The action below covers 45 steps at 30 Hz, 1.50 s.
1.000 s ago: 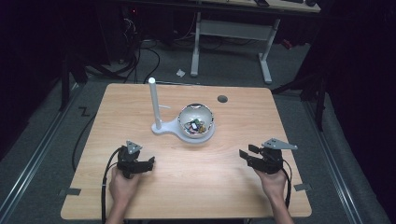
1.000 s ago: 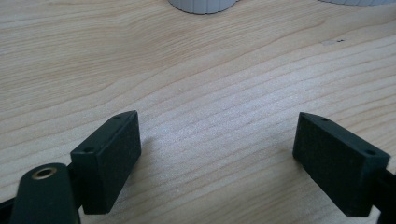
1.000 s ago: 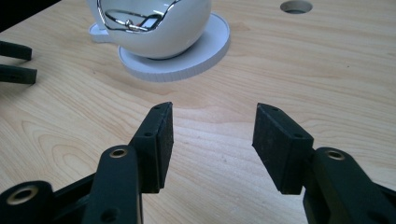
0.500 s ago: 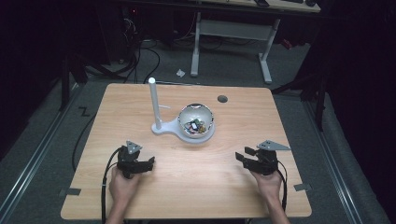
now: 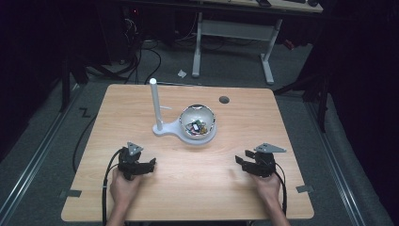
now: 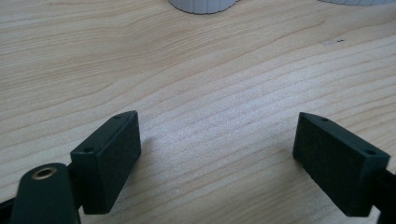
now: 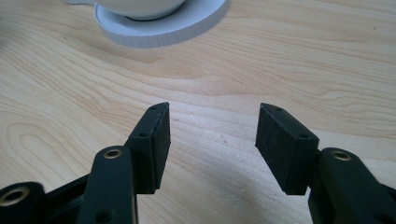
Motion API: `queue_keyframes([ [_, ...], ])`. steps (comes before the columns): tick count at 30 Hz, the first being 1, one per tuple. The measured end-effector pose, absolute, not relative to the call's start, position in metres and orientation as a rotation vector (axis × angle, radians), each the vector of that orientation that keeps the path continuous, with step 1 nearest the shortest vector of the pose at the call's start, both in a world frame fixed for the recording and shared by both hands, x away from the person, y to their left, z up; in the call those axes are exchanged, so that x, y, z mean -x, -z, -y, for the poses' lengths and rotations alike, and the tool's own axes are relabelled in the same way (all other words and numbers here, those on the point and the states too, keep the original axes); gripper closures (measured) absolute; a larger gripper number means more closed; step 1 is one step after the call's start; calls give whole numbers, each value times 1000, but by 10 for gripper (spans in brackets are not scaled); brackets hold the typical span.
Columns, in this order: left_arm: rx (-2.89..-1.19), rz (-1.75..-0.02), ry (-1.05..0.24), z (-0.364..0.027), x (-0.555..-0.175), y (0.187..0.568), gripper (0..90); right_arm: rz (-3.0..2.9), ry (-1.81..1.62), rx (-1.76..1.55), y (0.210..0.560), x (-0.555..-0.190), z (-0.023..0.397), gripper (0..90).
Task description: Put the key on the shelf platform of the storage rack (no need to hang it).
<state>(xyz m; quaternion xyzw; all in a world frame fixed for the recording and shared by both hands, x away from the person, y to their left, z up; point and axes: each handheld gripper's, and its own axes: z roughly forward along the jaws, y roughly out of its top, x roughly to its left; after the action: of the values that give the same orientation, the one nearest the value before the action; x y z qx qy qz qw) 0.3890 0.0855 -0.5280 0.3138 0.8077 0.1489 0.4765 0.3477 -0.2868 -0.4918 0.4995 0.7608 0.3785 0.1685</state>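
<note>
High view: left tongs [image 5: 151, 164] and right tongs [image 5: 240, 161] rest low on the desk [image 5: 282, 127], near its front edge, one per hand, well apart. Both point fwd/inward toward the bowl [image 5: 198, 121], which sits at desk centre on a white round base [image 5: 203, 138]. An upright white post [image 5: 154, 104] stands on the same base, just left of the bowl. Bowl holds small mixed items [image 5: 195, 126], too small to identify.

Left gripper view: jaws spread wide, nothing between them, bare wood underneath; base edge [image 6: 201, 5] at top of frame.

Right gripper view: jaws parted to a moderate gap, narrower than left, nothing held. Bowl base [image 7: 163, 28] lies ahead and left, apart from the jaws.

Assessment: both tongs empty and parked at a ready stance, symmetrical either side of the bowl, probably so either can reach in w/o crossing. Bowl set centrally for equal reach. Judged step: pre-approach; no contact w/ bowl or contents yet. Risk: the post may obstruct the left-side approach.
</note>
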Motion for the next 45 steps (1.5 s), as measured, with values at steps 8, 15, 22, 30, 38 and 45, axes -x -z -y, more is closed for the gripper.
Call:
queue_keyframes([
  [8, -767, -1974, -364, -86, -389, 528, 155, -2155, -1046, -1458, 503, -352, 289, 435],
  [15, -766, -1974, -364, -85, -389, 528, 155, -2151, -984, -1477, 511, -356, 291, 425],
  [22, -767, -1973, -364, -86, -389, 528, 155, -2138, -936, -1479, 516, -358, 291, 417],
  [30, -767, -1973, -364, -86, -389, 528, 155, -2118, -882, -1464, 519, -359, 290, 409],
  [38, -766, -1974, -364, -86, -389, 528, 155, -2112, -849, -1460, 519, -359, 289, 374],
  [45, -767, -1973, -364, -86, -389, 528, 156, -2108, -846, -1467, 519, -359, 289, 366],
])
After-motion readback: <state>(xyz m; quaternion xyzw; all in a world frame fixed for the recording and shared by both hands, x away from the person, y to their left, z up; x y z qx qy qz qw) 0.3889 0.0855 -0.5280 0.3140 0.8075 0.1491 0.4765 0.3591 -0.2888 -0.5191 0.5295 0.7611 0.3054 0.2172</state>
